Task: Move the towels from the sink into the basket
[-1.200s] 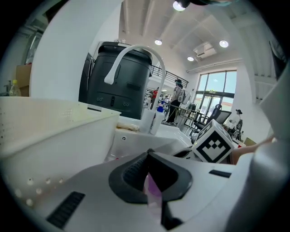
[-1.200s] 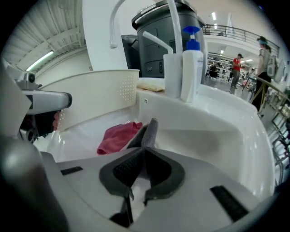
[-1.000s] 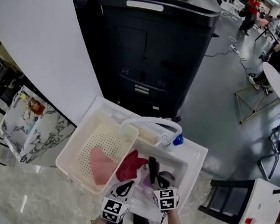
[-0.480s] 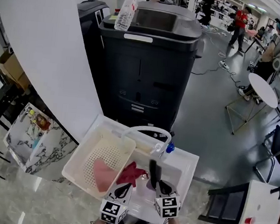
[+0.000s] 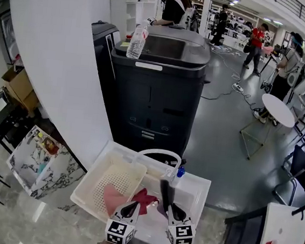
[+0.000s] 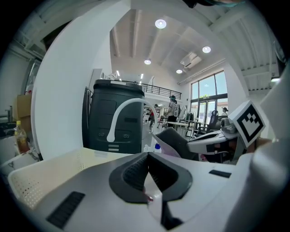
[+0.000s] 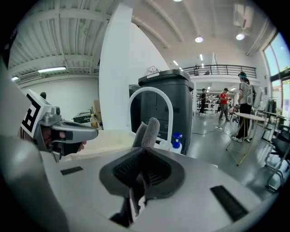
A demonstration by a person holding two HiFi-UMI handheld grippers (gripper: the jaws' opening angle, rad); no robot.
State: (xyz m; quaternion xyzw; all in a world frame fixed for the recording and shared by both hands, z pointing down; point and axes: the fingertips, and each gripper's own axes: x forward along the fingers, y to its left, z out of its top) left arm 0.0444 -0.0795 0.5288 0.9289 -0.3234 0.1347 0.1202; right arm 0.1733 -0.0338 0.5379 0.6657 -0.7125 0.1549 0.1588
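The faucet (image 5: 160,152) arches over the sink's (image 5: 196,191) back edge, with a bottle (image 5: 179,172) just beside it. The bin (image 5: 155,92) stands close behind the sink and the pillar (image 5: 61,66) back-left. The basket (image 5: 95,178), open-topped, touches the sink's left side. Over the sink's middle hang the left gripper (image 5: 132,207) with a red towel (image 5: 146,195) and the right gripper (image 5: 171,208) with a grey towel (image 5: 164,189). The sink's right half is free.

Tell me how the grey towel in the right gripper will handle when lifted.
Probably soft yet thick: a fold of the grey towel stands above the jaws of the right gripper. Likely light, since that small pinch holds it.

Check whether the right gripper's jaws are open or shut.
Shut on the grey towel: the right gripper pinches it between its jaws, its fold standing up beyond them.
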